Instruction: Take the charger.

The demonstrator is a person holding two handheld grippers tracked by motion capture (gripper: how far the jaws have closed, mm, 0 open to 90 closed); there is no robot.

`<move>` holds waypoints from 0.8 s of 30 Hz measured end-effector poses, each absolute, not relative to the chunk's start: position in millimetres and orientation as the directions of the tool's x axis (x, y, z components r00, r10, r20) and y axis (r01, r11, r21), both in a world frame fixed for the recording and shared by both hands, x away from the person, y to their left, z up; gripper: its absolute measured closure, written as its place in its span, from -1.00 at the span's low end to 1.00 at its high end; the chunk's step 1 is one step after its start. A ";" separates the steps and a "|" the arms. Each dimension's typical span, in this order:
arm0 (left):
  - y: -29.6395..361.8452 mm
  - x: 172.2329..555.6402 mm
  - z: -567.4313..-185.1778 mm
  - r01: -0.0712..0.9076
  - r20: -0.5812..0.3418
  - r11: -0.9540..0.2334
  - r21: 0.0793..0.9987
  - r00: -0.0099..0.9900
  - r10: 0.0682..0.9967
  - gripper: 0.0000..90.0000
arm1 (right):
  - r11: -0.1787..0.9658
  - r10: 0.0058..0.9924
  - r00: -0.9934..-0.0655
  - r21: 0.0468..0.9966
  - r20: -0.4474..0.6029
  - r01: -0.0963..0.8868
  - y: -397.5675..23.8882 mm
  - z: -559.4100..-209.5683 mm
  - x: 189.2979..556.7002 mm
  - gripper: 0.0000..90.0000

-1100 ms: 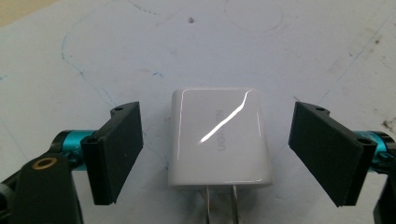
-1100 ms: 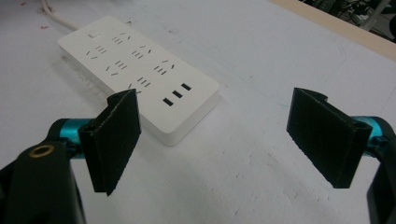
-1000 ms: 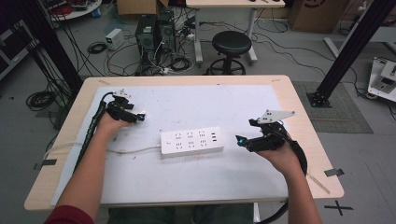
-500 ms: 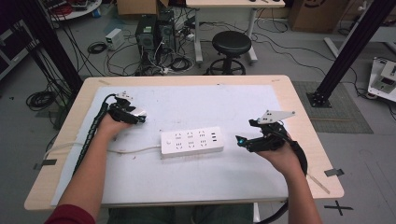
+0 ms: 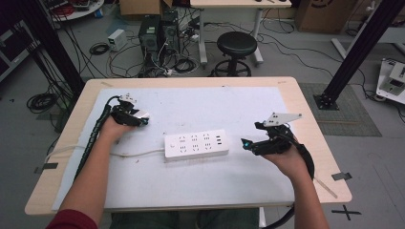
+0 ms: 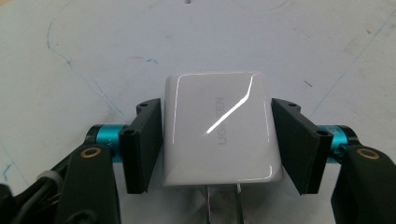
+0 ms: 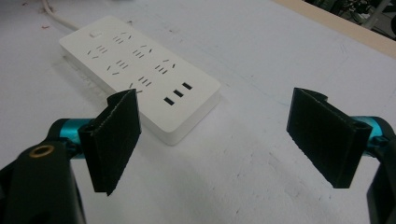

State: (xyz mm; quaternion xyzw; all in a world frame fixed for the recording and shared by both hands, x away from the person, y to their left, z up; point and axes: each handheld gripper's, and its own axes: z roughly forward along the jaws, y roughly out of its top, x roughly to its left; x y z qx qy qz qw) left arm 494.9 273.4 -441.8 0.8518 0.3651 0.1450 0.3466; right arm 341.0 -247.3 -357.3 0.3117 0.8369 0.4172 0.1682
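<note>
A white wall charger (image 6: 219, 130) sits between the black jaws of my left gripper (image 6: 217, 106), its prongs pointing back toward the camera. Both jaws press its sides. From above, the left gripper (image 5: 137, 117) is at the table's left with the charger (image 5: 142, 114) at its tip. A white power strip (image 5: 196, 144) lies flat in the middle of the white mat, sockets up. My right gripper (image 5: 246, 143) rests just right of the strip, open and holding nothing. In the right gripper view the right gripper (image 7: 215, 107) has its jaws wide apart, with the strip (image 7: 140, 70) ahead on the left.
The strip's white cable (image 5: 138, 153) runs left across the mat toward the table's left edge. The wooden table rim (image 5: 305, 109) borders the mat. Behind the table stand a black stool (image 5: 236, 45), computer cases and loose floor cables.
</note>
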 end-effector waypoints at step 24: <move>271.8 476.5 -409.3 0.444 0.007 -0.494 0.747 0.739 0.674 -0.05 | 0.459 0.659 -0.752 0.802 -0.018 0.383 -245.1 -356.0 339.9 -0.60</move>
